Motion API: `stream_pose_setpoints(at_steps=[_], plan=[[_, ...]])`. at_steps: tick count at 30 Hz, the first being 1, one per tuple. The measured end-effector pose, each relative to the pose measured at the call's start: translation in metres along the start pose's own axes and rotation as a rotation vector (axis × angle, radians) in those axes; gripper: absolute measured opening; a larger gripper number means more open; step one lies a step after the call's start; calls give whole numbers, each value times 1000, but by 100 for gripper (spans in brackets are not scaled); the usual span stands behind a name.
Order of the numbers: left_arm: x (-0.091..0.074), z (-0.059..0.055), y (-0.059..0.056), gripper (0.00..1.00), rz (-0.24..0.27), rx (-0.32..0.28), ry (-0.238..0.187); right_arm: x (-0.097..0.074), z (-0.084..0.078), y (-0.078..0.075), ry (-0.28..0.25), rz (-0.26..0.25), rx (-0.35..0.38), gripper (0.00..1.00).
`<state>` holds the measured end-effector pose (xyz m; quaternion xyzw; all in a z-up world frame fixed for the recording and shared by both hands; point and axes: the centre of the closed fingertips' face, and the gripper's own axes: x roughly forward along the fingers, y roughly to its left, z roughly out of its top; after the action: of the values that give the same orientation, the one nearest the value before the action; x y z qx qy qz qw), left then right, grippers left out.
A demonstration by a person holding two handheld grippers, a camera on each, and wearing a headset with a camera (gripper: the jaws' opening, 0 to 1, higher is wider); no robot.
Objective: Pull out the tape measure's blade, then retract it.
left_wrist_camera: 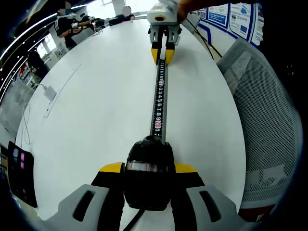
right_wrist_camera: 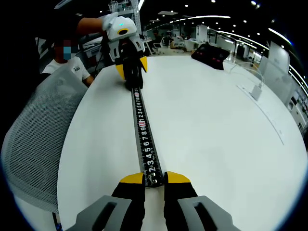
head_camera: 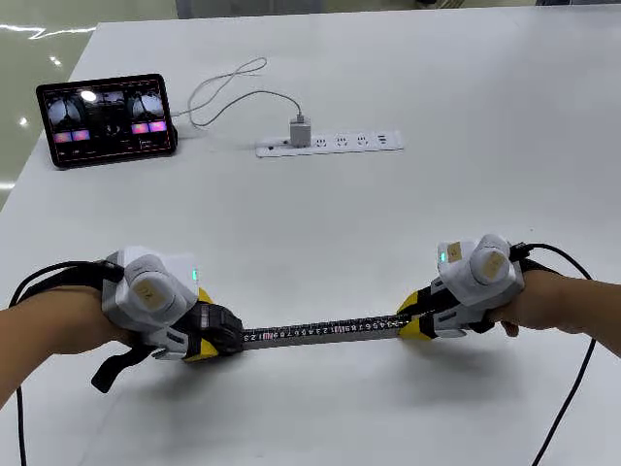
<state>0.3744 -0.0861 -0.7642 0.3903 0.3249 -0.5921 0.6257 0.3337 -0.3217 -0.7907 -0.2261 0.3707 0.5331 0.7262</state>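
White worktop (head_camera: 320, 223) runs under everything. Nearest us, the left hand-held gripper (head_camera: 206, 328) is clamped on the black tape measure case (head_camera: 223, 328), low over the near part of the worktop. We see the blade (head_camera: 325, 331) stretched out flat to the right, numbers up. Its tip is pinched in the right hand-held gripper (head_camera: 414, 316), jaws closed on it. Farther back we note a white power strip (head_camera: 330, 144) with a charger (head_camera: 300, 130) plugged in, and a lit tablet (head_camera: 107, 118) at far left.
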Motion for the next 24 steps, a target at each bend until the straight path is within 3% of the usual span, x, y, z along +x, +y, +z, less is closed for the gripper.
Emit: stream_pose_setpoints(at_steps=[11,17,24], plan=[[0,1,-1,32,-1,-12,-2,0,1,0,-12,2,4,11],[0,2,-2,33,-16,-3,-3,2,1,2,56,4,-76,12],[-2,3,-3,33,-26,9,5,1,0,2,80,-3,-107,12]])
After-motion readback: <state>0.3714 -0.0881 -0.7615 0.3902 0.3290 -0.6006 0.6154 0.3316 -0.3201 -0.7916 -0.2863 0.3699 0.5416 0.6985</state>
